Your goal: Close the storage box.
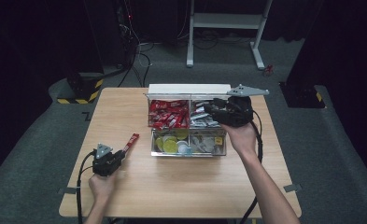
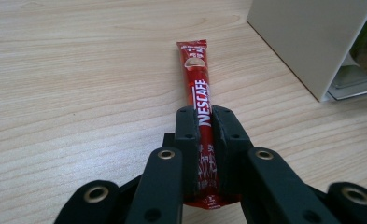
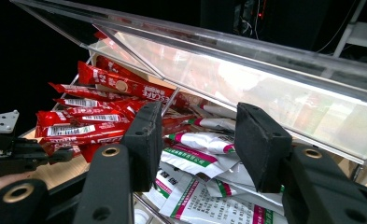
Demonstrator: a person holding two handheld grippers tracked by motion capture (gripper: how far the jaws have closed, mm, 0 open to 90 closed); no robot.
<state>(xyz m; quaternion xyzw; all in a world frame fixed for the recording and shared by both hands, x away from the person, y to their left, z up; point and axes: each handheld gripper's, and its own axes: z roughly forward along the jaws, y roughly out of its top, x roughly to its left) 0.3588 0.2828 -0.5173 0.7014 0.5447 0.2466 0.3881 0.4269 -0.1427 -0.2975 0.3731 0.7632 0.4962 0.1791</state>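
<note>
A: Looking down from the high view, the left gripper [image 1: 120, 156] sits near the table's [image 1: 181, 191] front left corner, and a red Nescafé stick sachet [image 1: 131, 141] juts from its jaws toward the clear compartment box [image 1: 188, 153].

B: And the right gripper [image 1: 212, 110]?

A: It hangs over the box's back right compartment, where white sachets [image 1: 202, 117] lie. The box stands at the middle of the table's back edge with its lid [image 1: 188, 88] tipped up. Red stick sachets [image 1: 168, 113] fill the back left compartment, and round yellow-green items [image 1: 170, 142], capsules perhaps, though they are too small to tell, lie in the front left one.

B: What does the left gripper view give?

A: The left gripper [image 2: 205, 122] has its jaws clamped on the Nescafé stick sachet [image 2: 198, 79], which lies flat on the table [image 2: 78, 93] and points away along the grain. The box's pale wall [image 2: 312, 42] stands just to the right of it.

B: And the right gripper view?

A: The right gripper [image 3: 197, 140] holds its jaws apart with nothing between the pads, just above the white sachets [image 3: 197, 156] with green and pink print. The red stick sachets [image 3: 97, 109] pile up to the left, past a divider, and the clear lid [image 3: 246, 70] slants overhead. The left gripper [image 3: 13, 149] shows at the far left edge.
</note>
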